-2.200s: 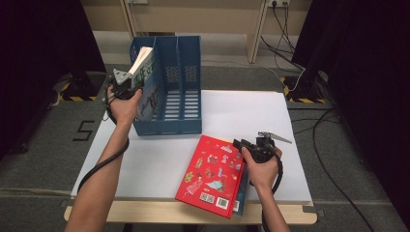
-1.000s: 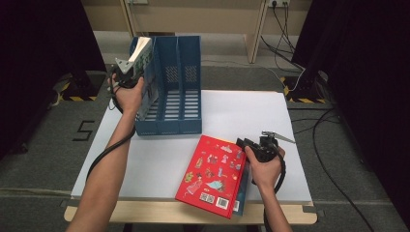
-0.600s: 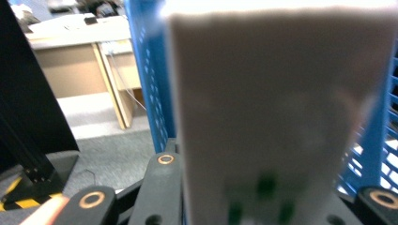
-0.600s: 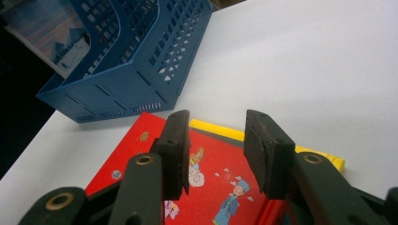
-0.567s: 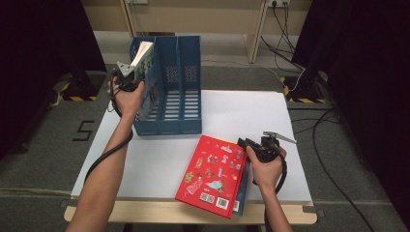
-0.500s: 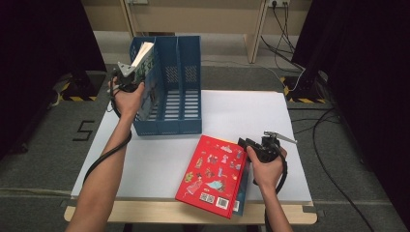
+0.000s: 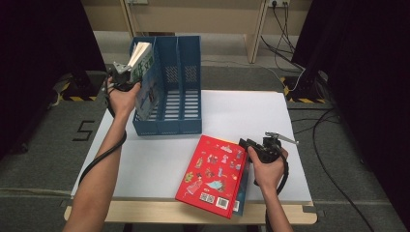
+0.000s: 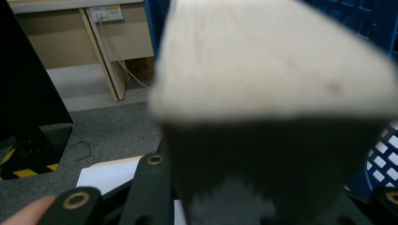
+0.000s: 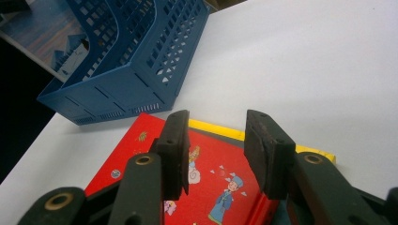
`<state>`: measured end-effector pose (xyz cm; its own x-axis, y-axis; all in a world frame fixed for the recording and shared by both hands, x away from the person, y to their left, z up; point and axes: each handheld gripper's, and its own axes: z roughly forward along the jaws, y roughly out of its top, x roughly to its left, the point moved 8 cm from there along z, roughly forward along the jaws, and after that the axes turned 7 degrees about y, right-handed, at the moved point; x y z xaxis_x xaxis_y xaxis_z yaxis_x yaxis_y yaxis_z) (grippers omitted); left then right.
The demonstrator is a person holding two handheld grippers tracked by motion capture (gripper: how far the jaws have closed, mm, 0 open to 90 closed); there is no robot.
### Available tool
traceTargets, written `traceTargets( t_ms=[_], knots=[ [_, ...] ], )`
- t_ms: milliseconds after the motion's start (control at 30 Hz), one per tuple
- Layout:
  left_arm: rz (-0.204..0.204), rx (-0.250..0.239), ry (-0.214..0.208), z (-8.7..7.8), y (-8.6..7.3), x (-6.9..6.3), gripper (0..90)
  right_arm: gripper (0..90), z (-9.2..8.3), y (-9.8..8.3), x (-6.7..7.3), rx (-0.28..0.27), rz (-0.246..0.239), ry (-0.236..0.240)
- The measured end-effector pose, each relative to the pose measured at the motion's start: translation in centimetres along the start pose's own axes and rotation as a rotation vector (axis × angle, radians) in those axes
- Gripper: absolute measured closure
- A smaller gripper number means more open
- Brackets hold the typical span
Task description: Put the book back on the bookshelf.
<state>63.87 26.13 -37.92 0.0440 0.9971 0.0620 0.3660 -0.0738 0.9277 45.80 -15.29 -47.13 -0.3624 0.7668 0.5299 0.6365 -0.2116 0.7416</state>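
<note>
Blue file rack (image 7: 176, 87) takes the book (image 7: 141, 79) between my left gripper's (image 7: 126, 72) just-loosening jaws; my right gripper (image 7: 247, 145) gapes over the red book (image 7: 212, 174).

High cam overlooks table (image 7: 251, 111); 2 gripper cams sit close, both catch blue rack (image 9: 141, 56).

Book (image 8: 272, 70) blurred, hides left tool's pads; grip unclear.

grey carpet floor (image 7: 43, 159), black curtains (image 7: 38, 43), wooden desk legs (image 7: 255, 29)
</note>
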Motion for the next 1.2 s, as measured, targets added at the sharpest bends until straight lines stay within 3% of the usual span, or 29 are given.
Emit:
traceTargets(
  t_ms=[400, 733, 900, 1200],
  knots=[
    [-0.032, 0.030, -0.030, 0.09, -0.40, -0.04, 62.4, 60.5, 0.12, -0.08, -0.01, 0.006, -0.003, 0.001],
    [-0.006, 0.059, -0.026, 0.35, -0.38, -0.22, 70.8, 60.4, 0.08, -0.10, -0.09, 0.007, 0.006, 0.000],
    [-0.013, 0.072, -0.030, 0.35, -0.32, -0.10, 73.1, 60.4, 0.01, -0.10, -0.09, 0.009, 0.009, 0.001],
    [-0.031, 0.026, -0.047, 0.36, -0.34, -0.21, 73.8, 60.5, 0.10, -0.06, -0.24, 0.008, 0.002, 0.001]
  ],
)
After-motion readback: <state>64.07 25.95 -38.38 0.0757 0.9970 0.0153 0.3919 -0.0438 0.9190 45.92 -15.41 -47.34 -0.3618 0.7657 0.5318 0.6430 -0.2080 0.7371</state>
